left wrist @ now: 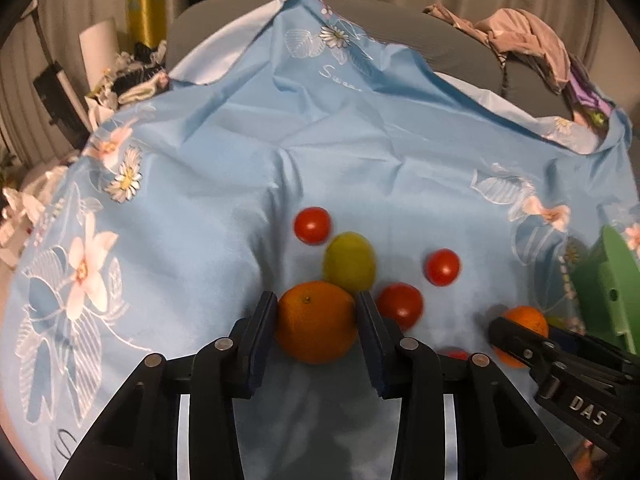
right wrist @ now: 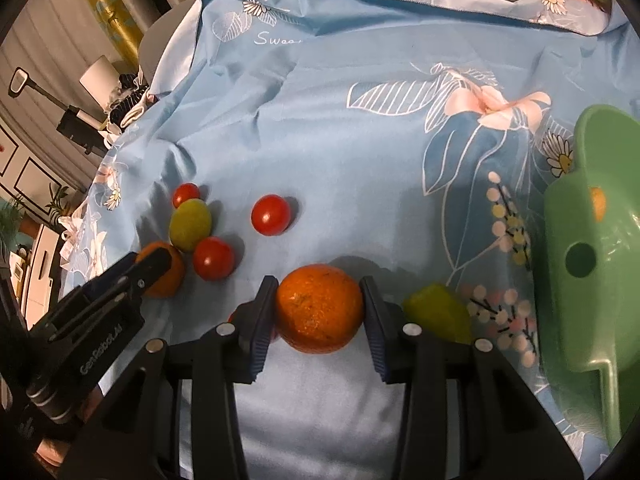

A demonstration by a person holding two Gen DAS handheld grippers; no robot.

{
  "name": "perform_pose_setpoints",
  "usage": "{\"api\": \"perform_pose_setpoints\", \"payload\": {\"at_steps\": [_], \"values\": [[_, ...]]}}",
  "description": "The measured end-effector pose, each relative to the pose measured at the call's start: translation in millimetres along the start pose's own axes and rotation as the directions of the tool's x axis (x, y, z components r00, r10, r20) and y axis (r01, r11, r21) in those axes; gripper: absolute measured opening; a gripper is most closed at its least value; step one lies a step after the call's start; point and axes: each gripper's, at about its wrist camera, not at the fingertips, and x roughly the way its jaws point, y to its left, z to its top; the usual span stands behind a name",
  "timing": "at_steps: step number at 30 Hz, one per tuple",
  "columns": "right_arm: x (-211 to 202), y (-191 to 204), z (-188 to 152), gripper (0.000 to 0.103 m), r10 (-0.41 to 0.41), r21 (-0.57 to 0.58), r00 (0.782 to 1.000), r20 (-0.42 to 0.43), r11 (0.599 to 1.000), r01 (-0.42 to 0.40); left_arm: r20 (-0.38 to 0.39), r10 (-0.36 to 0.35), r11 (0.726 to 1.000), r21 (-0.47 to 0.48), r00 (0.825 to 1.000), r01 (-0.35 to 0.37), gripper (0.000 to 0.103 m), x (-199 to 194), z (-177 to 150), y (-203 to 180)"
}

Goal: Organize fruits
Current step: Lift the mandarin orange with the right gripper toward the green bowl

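Note:
On the blue flowered cloth (left wrist: 224,184), my left gripper (left wrist: 317,298) is shut on an orange (left wrist: 316,322), a pad against each side. My right gripper (right wrist: 319,282) is likewise shut on a second orange (right wrist: 320,308). Each gripper shows in the other's view: the right gripper (left wrist: 520,336) at the lower right, the left gripper (right wrist: 152,268) at the lower left. Loose red tomatoes (left wrist: 312,225) (left wrist: 442,267) (left wrist: 400,306) and a green fruit (left wrist: 349,261) lie just beyond the left gripper. Another yellow-green fruit (right wrist: 438,314) lies right of the right gripper.
A green plastic basket (right wrist: 580,300) stands at the right edge of the cloth, something orange (right wrist: 598,202) showing inside it. The cloth drapes over a grey sofa (left wrist: 440,40) with crumpled clothes (left wrist: 528,40) on it. Clutter and a white lamp (left wrist: 100,48) stand far left.

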Motion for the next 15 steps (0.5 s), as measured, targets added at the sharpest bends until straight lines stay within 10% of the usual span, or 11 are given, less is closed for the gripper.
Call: {"api": "perform_pose_setpoints", "payload": {"at_steps": [15], "values": [[-34,-8,2,0.041,0.049,0.041,0.995,0.086,0.998,-0.053,0.09,-0.145,0.989,0.008,0.985,0.145,0.04,-50,5,-16]]}}
